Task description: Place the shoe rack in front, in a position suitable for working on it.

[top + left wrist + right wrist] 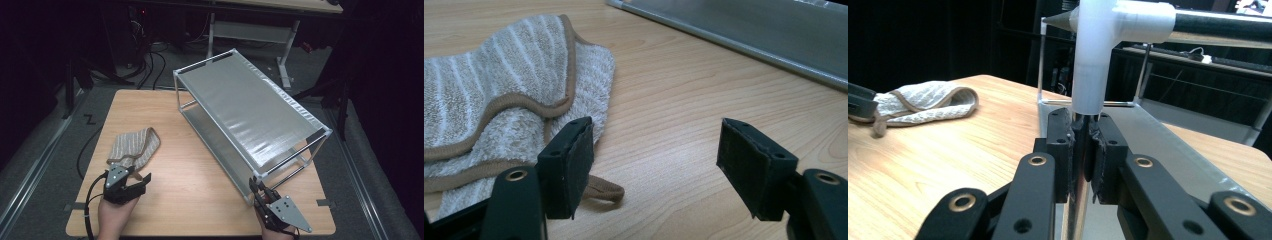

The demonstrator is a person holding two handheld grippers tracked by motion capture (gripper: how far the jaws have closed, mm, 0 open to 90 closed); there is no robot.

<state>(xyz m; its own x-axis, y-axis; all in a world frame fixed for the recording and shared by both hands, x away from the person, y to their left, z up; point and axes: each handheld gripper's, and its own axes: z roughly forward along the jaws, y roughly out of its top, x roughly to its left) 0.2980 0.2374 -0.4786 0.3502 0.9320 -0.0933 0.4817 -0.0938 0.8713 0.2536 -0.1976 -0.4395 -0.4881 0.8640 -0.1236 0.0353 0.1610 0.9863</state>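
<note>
— What could go wrong here?

— My right gripper (1082,150) clamps the rack (250,107)'s near corner post at 5 o'clock on the surface (190,175); a jerky pull could tip it.

— And your left?

— My left gripper (654,165) gapes empty beside the towel (135,146) at 8 o'clock.

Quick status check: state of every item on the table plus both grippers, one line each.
towel: folded, lying flat on the table, not gripped.
rack: upright on the table, both shelves bare.
rack's near corner post: clamped between jaws.
left gripper: open, nothing between the jaws, beside the towel.
right gripper: shut on the rack's near corner post.
table: wooden top, carrying the towel and rack.
</note>
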